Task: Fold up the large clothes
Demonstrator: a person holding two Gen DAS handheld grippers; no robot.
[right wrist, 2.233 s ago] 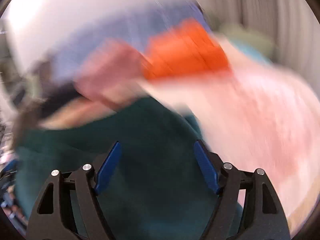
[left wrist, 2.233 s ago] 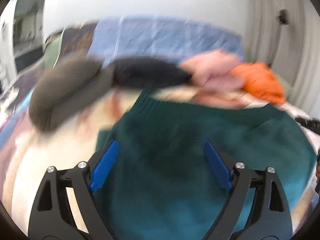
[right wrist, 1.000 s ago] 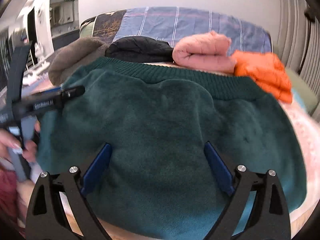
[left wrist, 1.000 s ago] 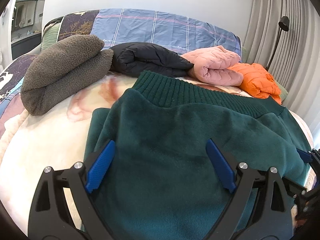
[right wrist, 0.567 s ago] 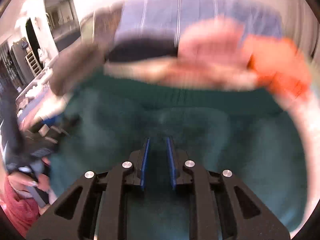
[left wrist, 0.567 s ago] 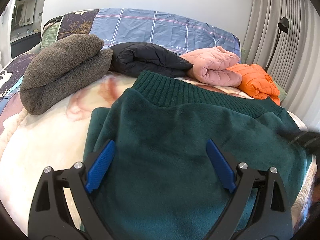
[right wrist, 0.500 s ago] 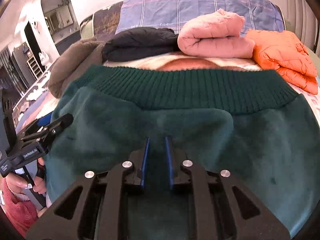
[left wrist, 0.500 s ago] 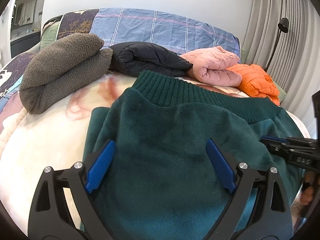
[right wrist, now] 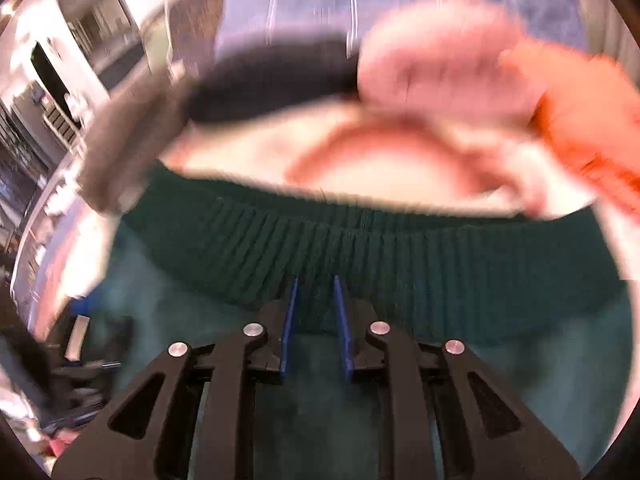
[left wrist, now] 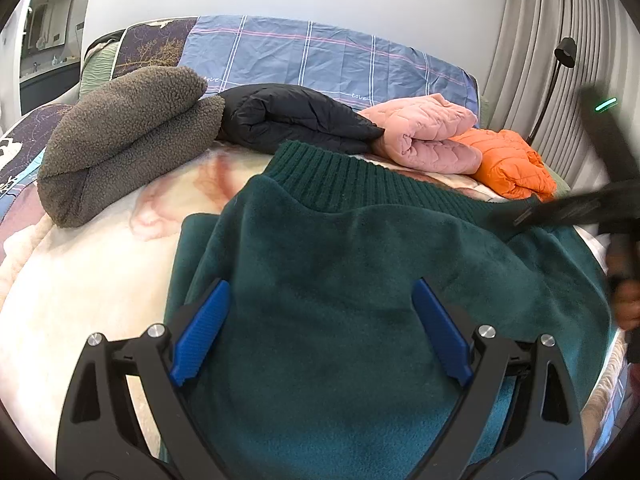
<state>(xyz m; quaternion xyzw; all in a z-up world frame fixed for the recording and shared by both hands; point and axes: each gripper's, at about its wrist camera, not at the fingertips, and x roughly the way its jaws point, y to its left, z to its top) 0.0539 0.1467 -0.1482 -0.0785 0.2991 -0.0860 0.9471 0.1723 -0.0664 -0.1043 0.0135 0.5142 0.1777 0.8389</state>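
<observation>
Green sweater (left wrist: 360, 288) spread on the bed (left wrist: 80, 280).
The left gripper (left wrist: 320, 328) hangs over it with fingers wide and released; the right gripper (right wrist: 316, 320) has its fingers nearly together at the ribbed hem (right wrist: 360, 248), whether pinching fabric I cannot tell.

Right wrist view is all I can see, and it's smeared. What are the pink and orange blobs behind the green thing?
Observer: The left wrist view shows them sharply. They are a folded pink quilted jacket and an orange puffer jacket, lying side by side and touching.
Operator: And what's the other gripper doing?
Observer: The left gripper hangs over the green sweater. Its blue pads are wide apart and pinch nothing.
Operator: Is there anything off to the right that I'm missing?
Observer: A thin black lamp stands against the pleated curtain.
</observation>
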